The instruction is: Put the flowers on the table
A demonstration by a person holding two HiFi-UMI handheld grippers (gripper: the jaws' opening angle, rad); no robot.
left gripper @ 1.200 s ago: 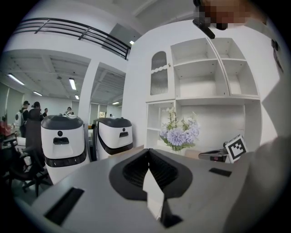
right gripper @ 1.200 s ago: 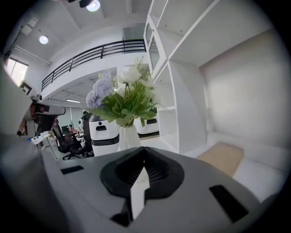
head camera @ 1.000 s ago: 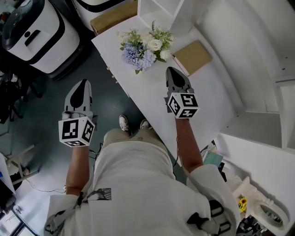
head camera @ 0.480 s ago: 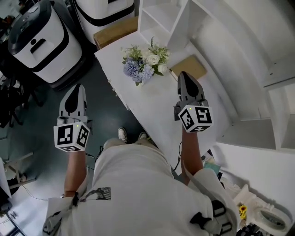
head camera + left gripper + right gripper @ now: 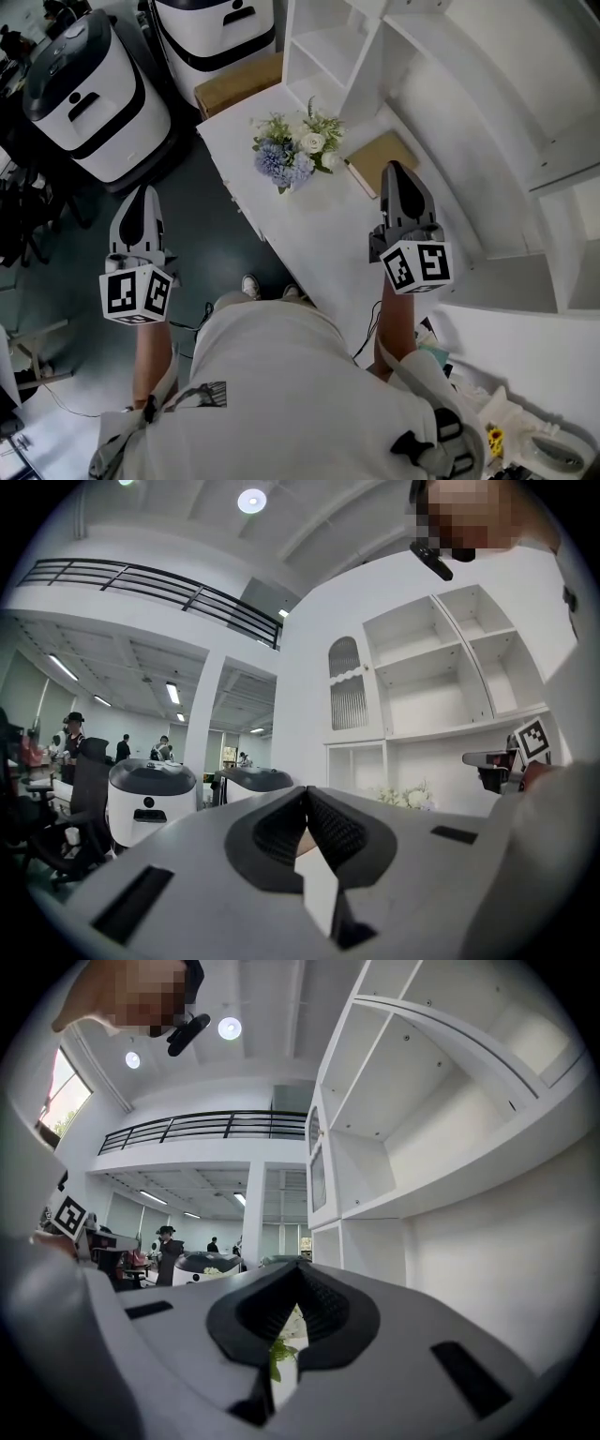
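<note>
Flowers [image 5: 298, 150] stand on the white counter [image 5: 309, 230], a tight clump of blue and white blooms. From above you see only the heads. Whatever carries them is hidden, so the stem axis reads as upright, pointing toward your head camera.

Key relation: they lie ahead and to the left of your right gripper [image 5: 395, 169], near but not touching. A tan board [image 5: 377, 157] sits just ahead of its tip. From your left gripper [image 5: 141, 191] they lie ahead and well off to the right, with floor and the counter's edge between. The right is the nearer.

Right gripper: jaws pressed together, nothing pinched, a scrap of green leaf showing beyond the slit. Left gripper: jaws together, bare.

Pose: both forearms reach forward, roughly parallel, marker cubes toward you. The right hovers over the counter, the left over the floor.

The flowers already sit where the task wants them. This fits a bouquet just set down — or one awaiting a lift and re-placing.
</note>
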